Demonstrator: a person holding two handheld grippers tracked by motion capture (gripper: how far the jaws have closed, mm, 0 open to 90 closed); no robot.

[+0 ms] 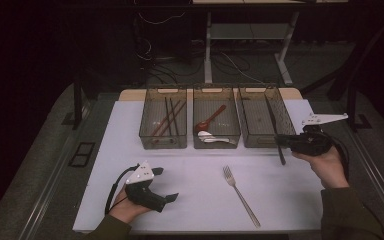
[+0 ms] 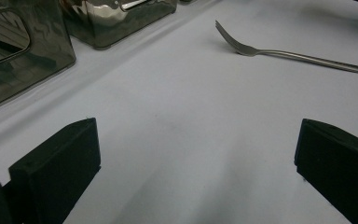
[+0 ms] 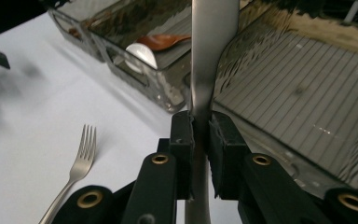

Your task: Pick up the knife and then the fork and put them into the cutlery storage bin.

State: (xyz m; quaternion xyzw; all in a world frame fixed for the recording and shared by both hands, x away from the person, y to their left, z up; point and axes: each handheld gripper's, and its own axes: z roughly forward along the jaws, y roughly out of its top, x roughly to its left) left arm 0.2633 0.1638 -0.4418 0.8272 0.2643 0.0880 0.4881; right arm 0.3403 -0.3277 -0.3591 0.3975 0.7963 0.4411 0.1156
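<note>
A: The right gripper (image 3: 200, 140) has its jaws pinched almost shut on a long, flat steel knife (image 3: 212, 51). The blade rises across the near rim of the right-hand smoked, see-through plastic bin (image 1: 265, 116), and the other end hangs below the jaws, above the white tabletop (image 1: 190, 175).

B: And the left gripper (image 1: 166, 196)?

A: It rests low on the tabletop, well apart from that bin, jaws spread wide with nothing between them.

B: What could go wrong?

A: The pads hold a thin, smooth strip part-way along its length, so it could pivot or slip in the grip. If it tips, the blade may knock the bin's rim and come to rest propped on the wall instead of lying flat inside. A hard knock might also shove the bin toward the middle bin (image 1: 216, 120) beside it, which holds a brown wooden spoon (image 1: 211, 119) and a white spoon (image 1: 211, 137).

B: Anything left outside?

A: A silver metal fork (image 1: 240, 195) lies on the tabletop, near the right-hand bin's front corner. The far-left bin (image 1: 163, 120) holds dark chopsticks (image 1: 169, 120).

B: The room?

A: Dim: dark floor, grey desk legs (image 1: 208, 50) and loose cables (image 1: 230, 62) beyond the bins.
</note>
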